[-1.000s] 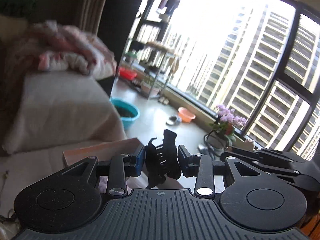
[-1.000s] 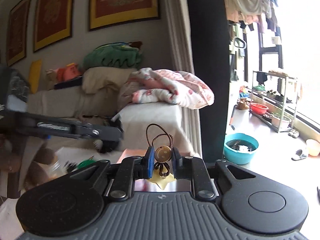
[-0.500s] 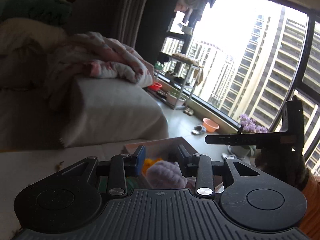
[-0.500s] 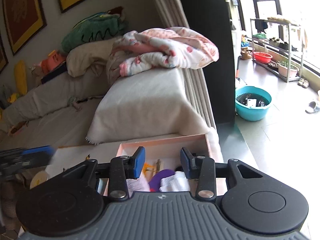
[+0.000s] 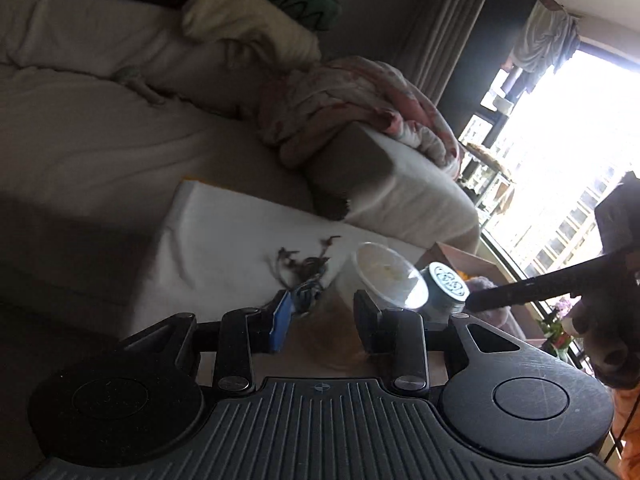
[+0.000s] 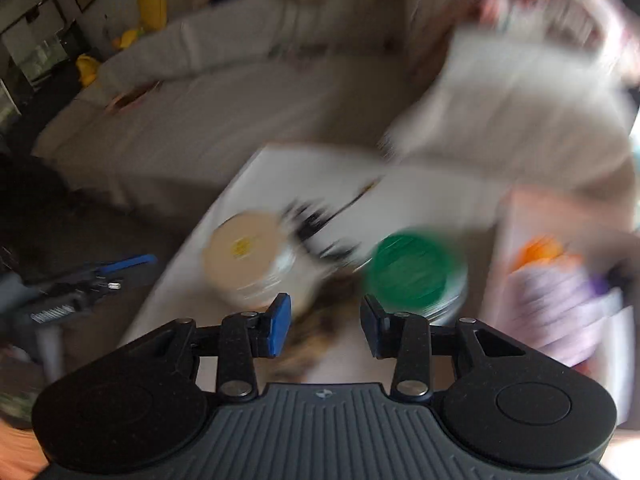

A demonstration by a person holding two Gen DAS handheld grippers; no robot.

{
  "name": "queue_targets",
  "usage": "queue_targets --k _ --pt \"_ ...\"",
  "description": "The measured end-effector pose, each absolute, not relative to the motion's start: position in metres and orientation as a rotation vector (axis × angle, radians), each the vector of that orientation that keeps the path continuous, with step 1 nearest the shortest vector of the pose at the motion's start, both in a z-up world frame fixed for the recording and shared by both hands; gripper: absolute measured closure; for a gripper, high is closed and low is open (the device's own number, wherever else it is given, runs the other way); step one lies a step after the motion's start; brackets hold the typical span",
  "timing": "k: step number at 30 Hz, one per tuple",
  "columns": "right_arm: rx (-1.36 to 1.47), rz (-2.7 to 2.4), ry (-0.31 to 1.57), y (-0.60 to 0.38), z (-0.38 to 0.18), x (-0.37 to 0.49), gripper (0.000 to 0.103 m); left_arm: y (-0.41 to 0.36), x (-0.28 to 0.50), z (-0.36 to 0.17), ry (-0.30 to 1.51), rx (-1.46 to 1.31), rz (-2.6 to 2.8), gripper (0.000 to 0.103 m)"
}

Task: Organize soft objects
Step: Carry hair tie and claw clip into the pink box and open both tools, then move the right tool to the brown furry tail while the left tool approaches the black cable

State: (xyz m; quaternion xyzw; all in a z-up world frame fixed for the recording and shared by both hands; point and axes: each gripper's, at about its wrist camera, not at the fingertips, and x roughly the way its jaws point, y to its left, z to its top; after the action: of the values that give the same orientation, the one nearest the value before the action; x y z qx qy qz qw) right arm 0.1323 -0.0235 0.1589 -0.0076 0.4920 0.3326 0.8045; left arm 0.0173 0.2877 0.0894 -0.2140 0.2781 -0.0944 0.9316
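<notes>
My left gripper (image 5: 320,318) is open and empty above a white cloth (image 5: 224,248). A tangle of dark hair ties (image 5: 304,268) lies on the cloth just beyond its fingers. My right gripper (image 6: 324,326) is open and empty; its view is blurred. It hangs over a brown furry object (image 6: 320,320) between two jars. The pink box (image 6: 560,280) with purple and orange soft things sits at the right. The same box (image 5: 468,264) shows in the left wrist view.
A jar with a pale lid (image 6: 244,252) and a jar with a green lid (image 6: 412,268) stand on the cloth. In the left wrist view a clear tub (image 5: 384,276) and a patterned-lid jar (image 5: 446,284) stand ahead. A bed with bedding (image 5: 360,104) lies behind.
Both grippers let go of their hair accessories over the box, opened, and swung left and down to the white cloth with the jars. The right wrist view is now motion-blurred.
</notes>
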Motion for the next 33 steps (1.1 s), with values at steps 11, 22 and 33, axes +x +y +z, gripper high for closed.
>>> queue_targets --k 11,22,33 --pt "-0.333 0.687 0.938 0.042 0.098 0.085 0.065 0.322 0.086 0.049 0.700 -0.553 -0.261 0.065" --pt "-0.306 0.626 0.884 0.015 0.066 0.086 0.065 0.295 0.168 0.026 0.827 -0.518 -0.386 0.068" --pt "-0.237 0.640 0.710 0.002 0.043 0.065 0.055 0.268 0.245 0.031 1.004 -0.466 -0.424 0.068"
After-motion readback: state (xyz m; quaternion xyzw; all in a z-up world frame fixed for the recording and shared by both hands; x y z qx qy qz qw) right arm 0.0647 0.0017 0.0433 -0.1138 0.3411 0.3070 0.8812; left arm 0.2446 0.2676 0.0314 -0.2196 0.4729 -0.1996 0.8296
